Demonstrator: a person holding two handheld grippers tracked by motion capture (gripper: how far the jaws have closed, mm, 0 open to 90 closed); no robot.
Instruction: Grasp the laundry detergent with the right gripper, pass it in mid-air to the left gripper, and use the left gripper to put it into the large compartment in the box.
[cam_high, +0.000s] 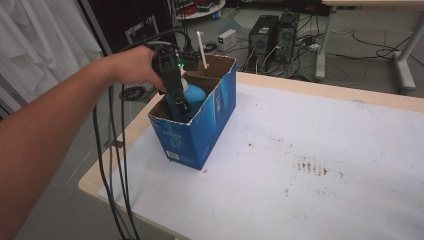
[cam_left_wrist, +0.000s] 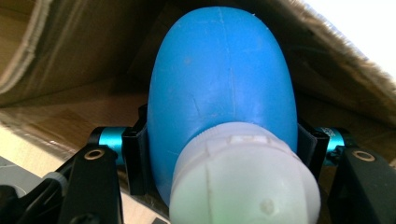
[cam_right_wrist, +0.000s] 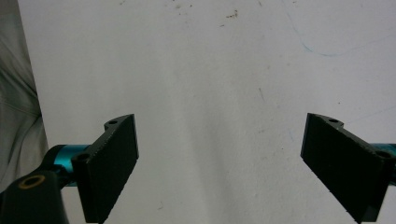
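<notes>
Close up, left gripper (cam_left_wrist: 219, 154) clamped on blue bottle (cam_left_wrist: 219, 93), pads on flanks just above white cap (cam_left_wrist: 243, 182). Bottle's long axis runs straight ahead from jaws, base leading, cap nearest camera. From above, left gripper (cam_high: 176, 95) points down into blue cardboard box (cam_high: 200, 135) at table's (cam_high: 280, 82) left edge; bottle (cam_high: 192, 97) inside box. Likely lowering until base seats. Right gripper (cam_right_wrist: 219, 163) wide open, empty, over white sheet (cam_right_wrist: 210, 70), well apart.
</notes>
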